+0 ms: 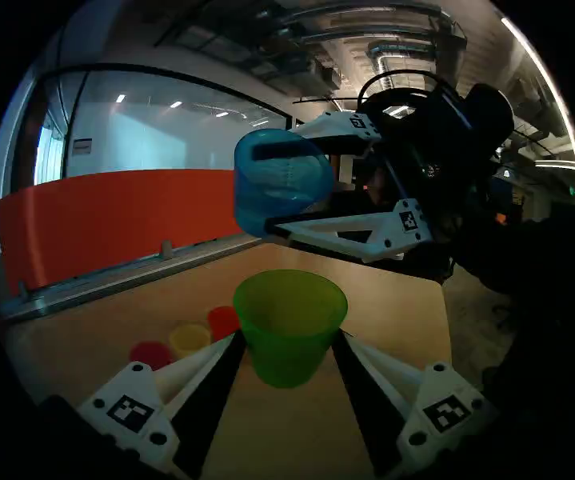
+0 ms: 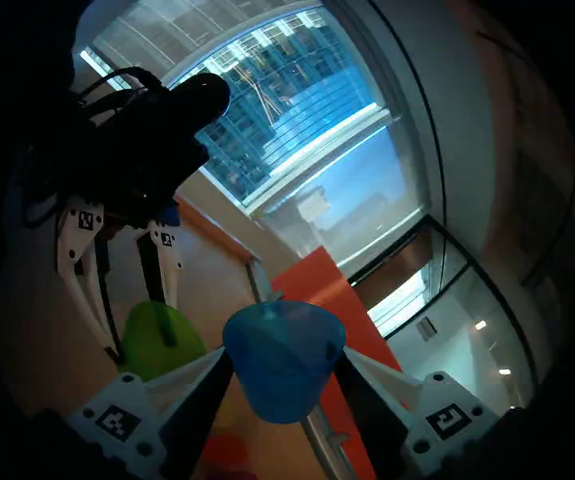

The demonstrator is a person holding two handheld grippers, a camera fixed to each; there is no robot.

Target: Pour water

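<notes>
Left tongs (image 1: pixel 287 336) clamped on green cup (image 1: pixel 289 320), right tongs (image 2: pixel 283 352) clamped on blue cup (image 1: pixel 281 180) tipped high above left tongs; I'd expect off-centre water missing the rim, wetting tabletop (image 1: pixel 399 308).

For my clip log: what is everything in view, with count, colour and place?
green cup: one, green, between the left tool's fingers
blue cup: one, clear blue, tilted above the green cup
small cups: three, two red and one yellow, on the table beside the green cup
table: one, light wood, under the cups
wall panel: one, orange, beyond the table
left tool: one, white and black, shut on the green cup
right tool: one, white and black, shut on the blue cup
</notes>
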